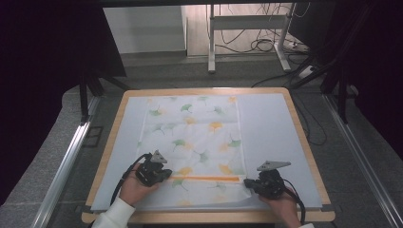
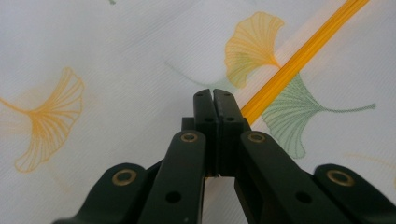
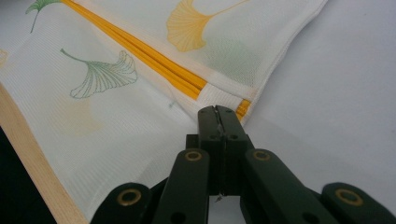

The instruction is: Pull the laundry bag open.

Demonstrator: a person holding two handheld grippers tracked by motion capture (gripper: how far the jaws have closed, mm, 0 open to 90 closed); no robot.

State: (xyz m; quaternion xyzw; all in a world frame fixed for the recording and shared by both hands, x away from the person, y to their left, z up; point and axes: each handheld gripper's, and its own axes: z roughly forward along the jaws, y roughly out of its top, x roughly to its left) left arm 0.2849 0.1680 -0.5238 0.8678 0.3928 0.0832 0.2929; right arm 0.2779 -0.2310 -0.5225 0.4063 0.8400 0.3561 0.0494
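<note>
Two tools, left (image 1: 164, 175) and right (image 1: 249, 183), pinch the bag (image 1: 195, 142) at its zipper (image 1: 204, 178) ends; keep it taut, pull evenly.

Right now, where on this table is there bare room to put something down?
Two bare strips of pale blue mat flank the white leaf-printed mesh bag: wide right, narrower left. The near edge is crowded by the left gripper and right gripper.

Each claw's closed jaws hide whether the mesh bag (image 1: 192, 142) is pinched.
</note>
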